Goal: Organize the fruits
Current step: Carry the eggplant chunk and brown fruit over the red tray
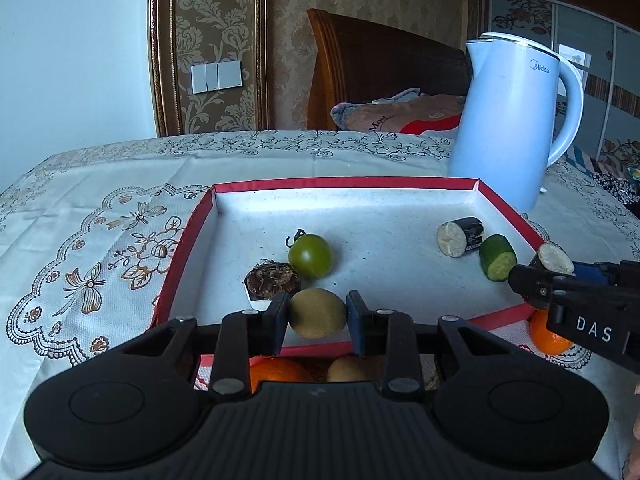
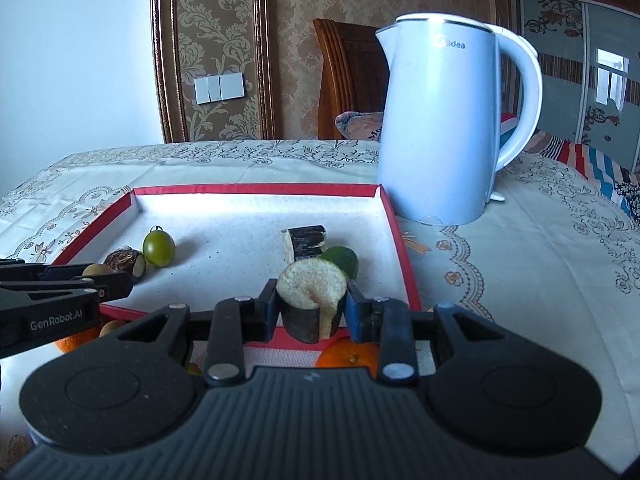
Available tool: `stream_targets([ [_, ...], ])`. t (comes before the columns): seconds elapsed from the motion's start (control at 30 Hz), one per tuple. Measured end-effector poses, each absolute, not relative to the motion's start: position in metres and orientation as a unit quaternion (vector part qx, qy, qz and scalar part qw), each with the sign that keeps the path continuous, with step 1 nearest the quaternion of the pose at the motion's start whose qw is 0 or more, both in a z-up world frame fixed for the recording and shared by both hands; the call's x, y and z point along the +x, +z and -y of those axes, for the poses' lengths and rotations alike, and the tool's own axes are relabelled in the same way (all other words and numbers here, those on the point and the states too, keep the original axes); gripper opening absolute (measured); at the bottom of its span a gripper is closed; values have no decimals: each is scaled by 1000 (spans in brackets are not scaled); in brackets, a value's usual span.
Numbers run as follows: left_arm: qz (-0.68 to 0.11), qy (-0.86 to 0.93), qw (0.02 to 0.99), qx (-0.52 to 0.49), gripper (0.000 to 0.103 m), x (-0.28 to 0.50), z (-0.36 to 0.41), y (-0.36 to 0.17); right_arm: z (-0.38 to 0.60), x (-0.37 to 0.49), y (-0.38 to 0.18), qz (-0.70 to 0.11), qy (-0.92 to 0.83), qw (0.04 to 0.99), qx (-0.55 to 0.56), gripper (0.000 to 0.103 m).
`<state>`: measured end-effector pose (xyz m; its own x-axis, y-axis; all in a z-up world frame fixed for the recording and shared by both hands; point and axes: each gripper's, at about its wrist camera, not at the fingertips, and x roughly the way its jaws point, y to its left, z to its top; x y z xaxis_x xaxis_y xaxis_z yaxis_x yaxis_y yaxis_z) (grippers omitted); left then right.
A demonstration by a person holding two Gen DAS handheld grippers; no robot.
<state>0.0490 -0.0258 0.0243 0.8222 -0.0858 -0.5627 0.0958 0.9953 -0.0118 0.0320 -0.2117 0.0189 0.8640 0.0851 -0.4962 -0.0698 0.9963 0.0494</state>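
Observation:
My left gripper [image 1: 317, 316] is shut on a brown kiwi [image 1: 317, 312], held over the near rim of the red-edged tray [image 1: 344, 182]. My right gripper [image 2: 312, 308] is shut on a dark-skinned sugarcane piece [image 2: 312, 300] with a pale cut face, above the tray's near right corner. Each gripper shows in the other's view: the right gripper [image 1: 538, 276] with its sugarcane piece [image 1: 555, 258], and the left gripper [image 2: 100, 280] with its kiwi [image 2: 98, 269]. Inside the tray lie a green tomato [image 1: 310, 256], a brown rough chunk [image 1: 273, 280], another sugarcane piece [image 1: 460, 236] and a cucumber piece [image 1: 498, 263].
A light blue kettle [image 2: 440, 120] stands on the patterned tablecloth just behind the tray's far right corner. In front of the tray lie oranges [image 1: 550, 336] [image 2: 348, 354] and another kiwi [image 1: 346, 370], partly hidden by the grippers. A wooden chair back [image 1: 360, 72] rises behind the table.

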Motion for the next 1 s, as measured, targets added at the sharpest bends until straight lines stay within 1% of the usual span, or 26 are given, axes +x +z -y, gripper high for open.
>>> stream_targets([
  [0.37, -310, -31, 950, 8, 30, 69, 25, 18, 202, 52, 17, -265, 38, 963, 14, 31],
  [0.8, -301, -2, 953, 29, 30, 90, 32, 15, 191, 79, 7, -292, 37, 956, 10, 31],
  [0.97, -336, -4, 942, 2, 30, 108, 25, 6, 186, 86, 5, -294, 36, 955, 1, 31],
  [1.0, -332, -2, 943, 0, 30, 108, 23, 6, 184, 88, 4, -295, 37, 955, -1, 31],
])
